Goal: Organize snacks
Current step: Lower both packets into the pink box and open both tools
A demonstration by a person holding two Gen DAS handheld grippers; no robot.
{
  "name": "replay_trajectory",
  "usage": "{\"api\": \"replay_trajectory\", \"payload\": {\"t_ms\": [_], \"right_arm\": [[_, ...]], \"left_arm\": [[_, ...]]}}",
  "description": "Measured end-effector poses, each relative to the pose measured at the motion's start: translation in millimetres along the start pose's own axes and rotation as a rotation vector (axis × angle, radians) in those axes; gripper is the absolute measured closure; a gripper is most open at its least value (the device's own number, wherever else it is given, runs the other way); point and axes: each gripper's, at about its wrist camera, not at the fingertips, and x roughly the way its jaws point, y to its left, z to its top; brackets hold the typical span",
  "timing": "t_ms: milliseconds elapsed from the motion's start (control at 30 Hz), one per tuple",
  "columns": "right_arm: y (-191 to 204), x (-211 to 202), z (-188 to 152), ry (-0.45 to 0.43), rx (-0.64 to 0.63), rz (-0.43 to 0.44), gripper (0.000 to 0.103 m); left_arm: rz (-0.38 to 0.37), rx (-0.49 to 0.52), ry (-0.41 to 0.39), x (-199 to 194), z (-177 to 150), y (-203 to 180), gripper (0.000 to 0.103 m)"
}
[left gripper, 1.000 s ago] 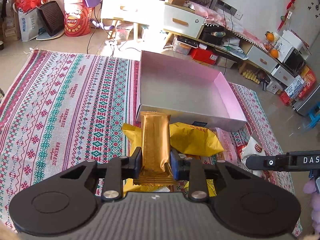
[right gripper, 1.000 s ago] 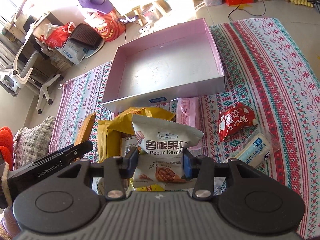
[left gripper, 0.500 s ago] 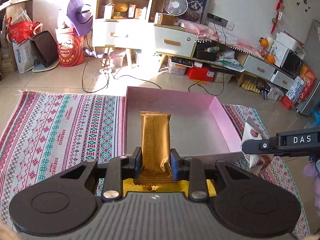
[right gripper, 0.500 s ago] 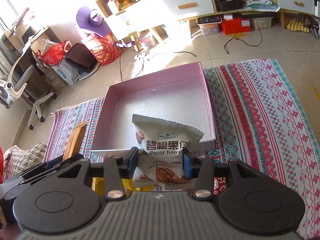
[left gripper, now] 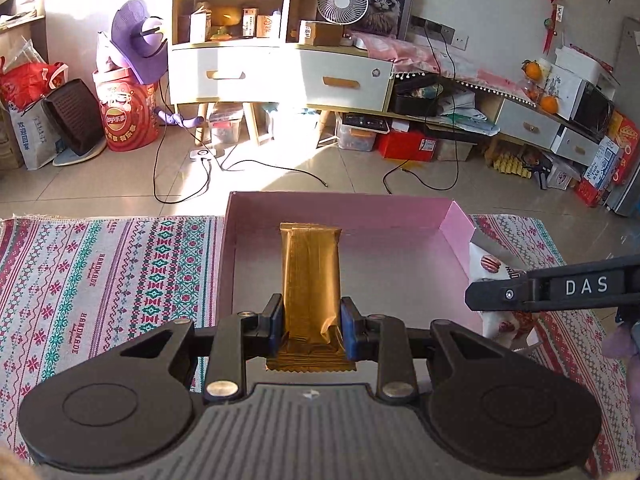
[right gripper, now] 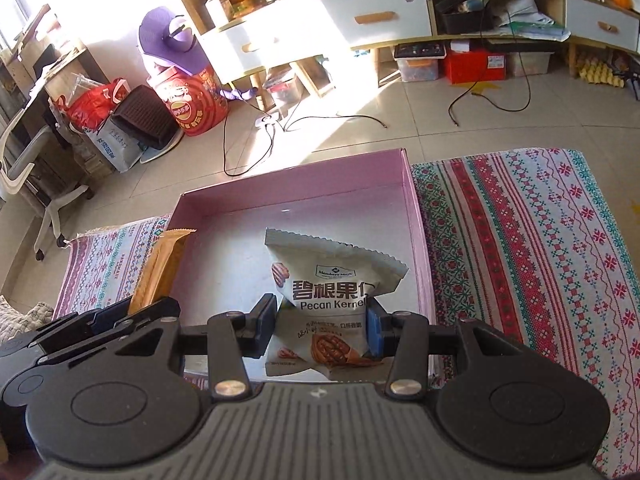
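Black plastic makes up both grippers, each with ribbed housing and blue pads on the inner finger faces. The left gripper points forward and downward over the near part of a pink box. Its jaws stand narrowly apart, pinching a gold bar by its lower end, near the crimped seam; the bar rises straight ahead between the fingers, above the box floor. The right gripper points down at a similar slant, just beside the left one, also over the box. Its jaws are a little wider and clamp a pecan bag across its middle, so the foil creases at the pads.

The bar is a long, flat, glossy foil wrapper with zigzag ends. The bag is pale grey-white, puffy, with a serrated top edge, printed nuts and the words "Pecan Kernel". The box is shallow, rectangular cardboard with pink walls and a pale, slightly shiny bottom. It sits on a woven rug patterned in red, teal and white bands, which lies on a glossy tiled floor.
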Motion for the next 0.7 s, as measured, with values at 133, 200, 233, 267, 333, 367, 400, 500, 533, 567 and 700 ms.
{"api": "replay_trajectory", "payload": {"t_ms": [133, 200, 233, 267, 333, 367, 400, 500, 533, 567, 700], "right_arm": [[6.0, 11.5, 2.2, 0.005, -0.021, -0.038, 0.061], [7.3, 16.3, 2.7, 0.007, -0.028, -0.049, 0.061], [8.0, 17.5, 2.6, 0.008, -0.031, -0.052, 0.061], [8.8, 19.6, 2.7, 0.009, -0.034, -0.059, 0.061], [9.6, 21.9, 3.1, 0.011, -0.036, -0.068, 0.061], [10.0, 24.1, 4.0, 0.014, -0.035, -0.073, 0.061], [10.1, 24.8, 3.9, 0.016, -0.035, -0.075, 0.060], [11.0, 25.3, 3.8, 0.020, -0.040, -0.089, 0.058], [12.4, 24.2, 3.5, 0.014, -0.045, -0.094, 0.058], [13.0, 22.3, 3.4, 0.006, -0.050, -0.091, 0.055], [14.3, 11.7, 3.8, -0.020, -0.055, -0.073, 0.037]], "left_arm": [[0.024, -0.003, 0.021, 11.3, -0.9, 5.4, 0.068], [0.030, 0.003, 0.030, 14.4, -2.3, 6.3, 0.068], [0.031, 0.009, 0.038, 17.5, -2.3, 6.0, 0.068], [0.031, 0.012, 0.042, 19.1, -2.7, 6.3, 0.068], [0.032, 0.013, 0.051, 21.8, -3.0, 6.7, 0.068], [0.031, 0.009, 0.056, 22.6, -2.8, 6.8, 0.068], [0.030, 0.005, 0.064, 24.0, -2.3, 7.2, 0.068], [0.039, 0.007, 0.076, 23.6, -1.7, 6.1, 0.066], [0.038, 0.012, 0.081, 24.2, -1.7, 6.1, 0.066], [0.034, 0.015, 0.086, 23.6, -1.6, 5.9, 0.065], [0.031, 0.043, 0.094, 21.7, -0.7, 2.8, 0.043]]}}
